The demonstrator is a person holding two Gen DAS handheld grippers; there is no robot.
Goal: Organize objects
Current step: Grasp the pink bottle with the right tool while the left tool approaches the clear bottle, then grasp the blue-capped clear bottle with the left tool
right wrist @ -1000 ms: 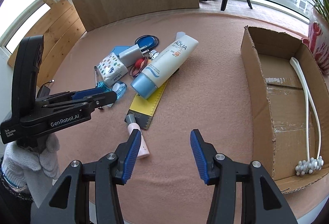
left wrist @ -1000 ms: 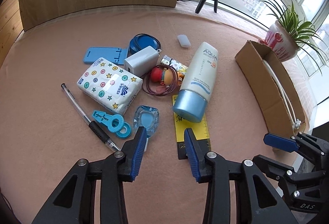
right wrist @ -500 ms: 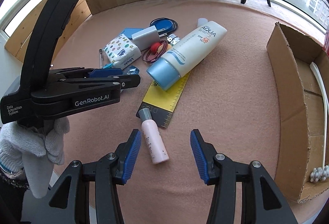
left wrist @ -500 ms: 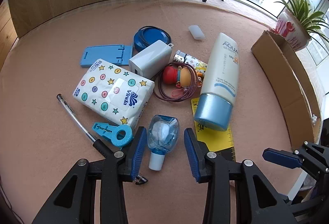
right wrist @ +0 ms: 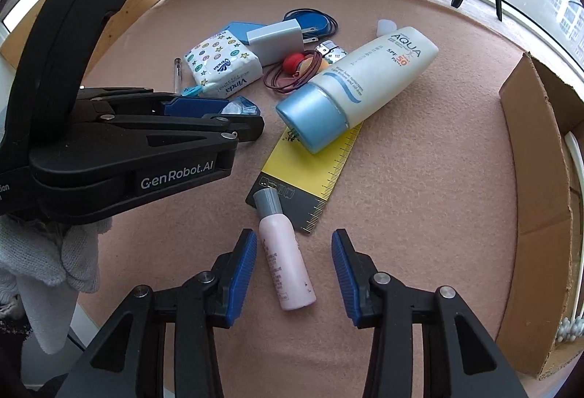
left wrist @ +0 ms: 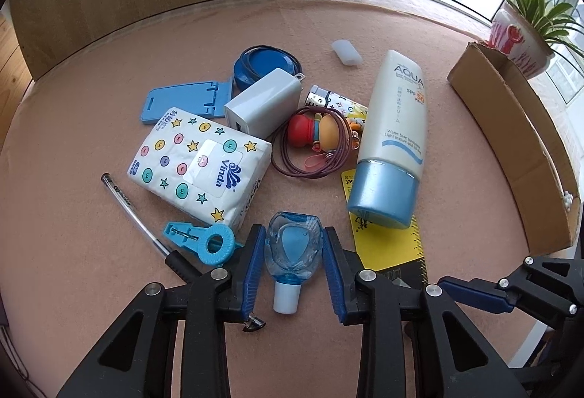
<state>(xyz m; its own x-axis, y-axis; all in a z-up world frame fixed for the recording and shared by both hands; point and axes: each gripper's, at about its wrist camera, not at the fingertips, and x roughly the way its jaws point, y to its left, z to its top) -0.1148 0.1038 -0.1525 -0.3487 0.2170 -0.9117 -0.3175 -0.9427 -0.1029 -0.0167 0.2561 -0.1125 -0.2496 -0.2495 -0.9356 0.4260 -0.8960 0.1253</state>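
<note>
A heap of small objects lies on the pink felt table. My left gripper (left wrist: 292, 263) is open with its jaws on either side of a small clear blue bottle (left wrist: 292, 252) with a white cap; whether the pads touch it I cannot tell. My right gripper (right wrist: 294, 266) is open around a pink bottle (right wrist: 284, 263) with a grey cap, which lies nearer its left finger. A large AQUA sunscreen tube (left wrist: 390, 138) rests on a yellow ruler (left wrist: 390, 244). The left gripper (right wrist: 233, 113) also shows in the right wrist view.
A Vinda tissue pack (left wrist: 197, 160), white charger (left wrist: 262, 102), blue phone stand (left wrist: 182, 100), blue round case (left wrist: 262, 64), toy keychain (left wrist: 317, 131), pen (left wrist: 138, 219) and blue clip (left wrist: 204, 241) lie around. A cardboard box (right wrist: 536, 201) stands right, holding a white cord (right wrist: 573, 252).
My left gripper has moved forward, so the clear blue bottle now lies between its jaws. My right gripper has moved forward and left over the pink bottle.
</note>
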